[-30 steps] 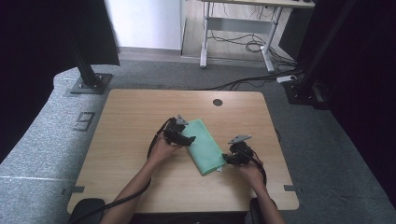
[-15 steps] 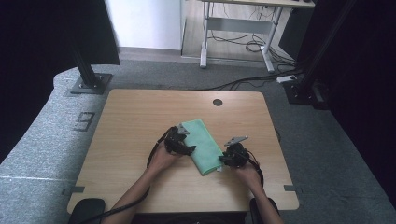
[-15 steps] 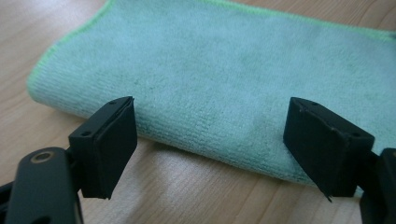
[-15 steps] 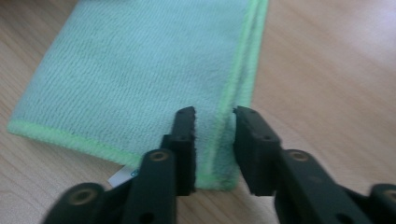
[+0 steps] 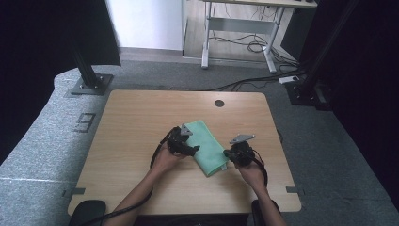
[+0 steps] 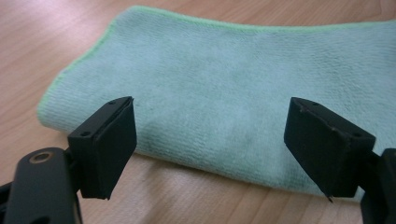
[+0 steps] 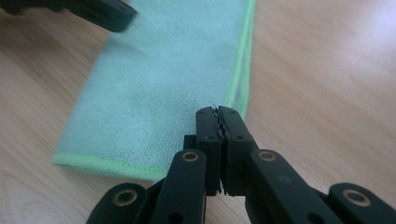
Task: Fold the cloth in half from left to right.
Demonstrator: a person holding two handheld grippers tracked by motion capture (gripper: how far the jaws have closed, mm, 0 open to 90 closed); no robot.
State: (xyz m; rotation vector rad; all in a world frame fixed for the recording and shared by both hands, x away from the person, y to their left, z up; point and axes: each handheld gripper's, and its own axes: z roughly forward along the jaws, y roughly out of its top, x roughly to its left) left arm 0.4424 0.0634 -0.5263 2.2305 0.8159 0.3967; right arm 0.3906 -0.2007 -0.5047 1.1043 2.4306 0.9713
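Left hand: the left hand point(image 5: 165, 159) comes in from the near edge, forearm slanting up and right, with the left hand-held gripper point(image 5: 194, 149) pointing right at the cloth.
Left hand-held gripper: jaws stand wide apart and hold nothing; in the left gripper view point(image 6: 210, 144) the cloth's near folded edge lies between and just beyond them, pads clear of it.
Right hand: the right hand point(image 5: 250, 170) reaches up from the near edge, with the right hand-held gripper point(image 5: 227, 155) pointing left at the cloth's near right corner.
Right hand-held gripper: jaws pressed together; in the right gripper view point(image 7: 218, 113) the tips sit at the cloth's bright-edged corner, but whether any fabric is pinched I cannot tell.
Cloth: the folded green cloth point(image 5: 207, 146) lies flat on the worktop point(image 5: 136, 117), between the two hand-held grippers, its long side running away from the right one.
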